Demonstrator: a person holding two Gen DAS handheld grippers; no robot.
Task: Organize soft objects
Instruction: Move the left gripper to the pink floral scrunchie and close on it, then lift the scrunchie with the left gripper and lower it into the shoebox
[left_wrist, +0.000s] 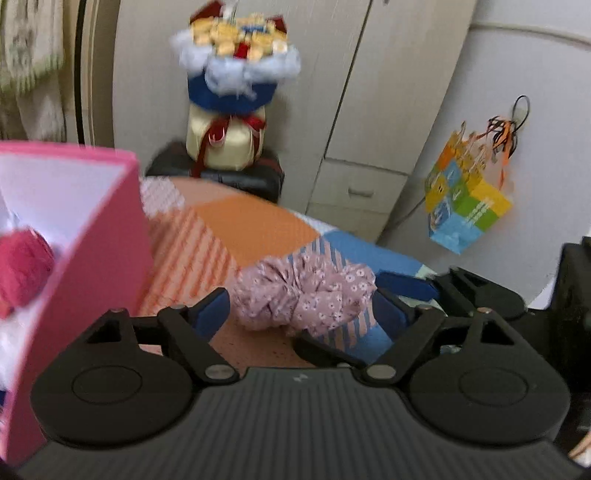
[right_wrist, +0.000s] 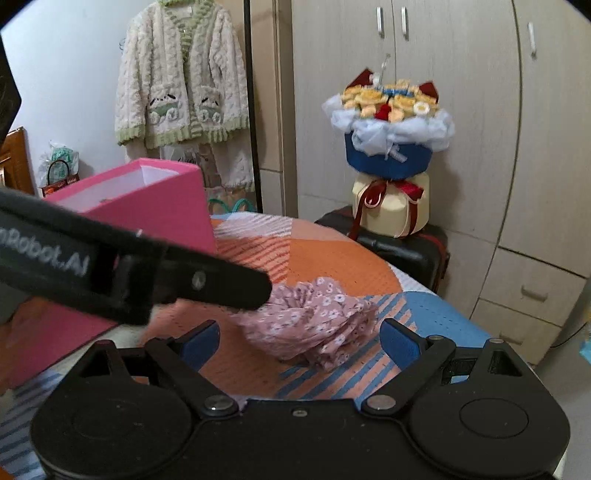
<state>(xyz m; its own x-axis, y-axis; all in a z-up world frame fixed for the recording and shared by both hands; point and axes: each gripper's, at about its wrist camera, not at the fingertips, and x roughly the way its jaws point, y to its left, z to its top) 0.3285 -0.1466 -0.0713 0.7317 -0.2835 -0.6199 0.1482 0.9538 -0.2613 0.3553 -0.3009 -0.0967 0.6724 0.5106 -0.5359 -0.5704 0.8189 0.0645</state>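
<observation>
We hold both claws, left (left_wrist: 301, 306) and right (right_wrist: 300, 341), released around the floral cloth (right_wrist: 314, 321) lying centre-frame on the bed (right_wrist: 343, 258), where, we judge, converging claws could collide or snag bedding.

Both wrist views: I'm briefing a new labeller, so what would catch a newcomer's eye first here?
Probably the pink floral cloth, bunched on the orange and blue patterned bedspread, lying between the open fingers of both tools. To its left stands an open pink box with something dark pink inside. Behind, a blue-wrapped bouquet sits on a black case against the wardrobe.
</observation>
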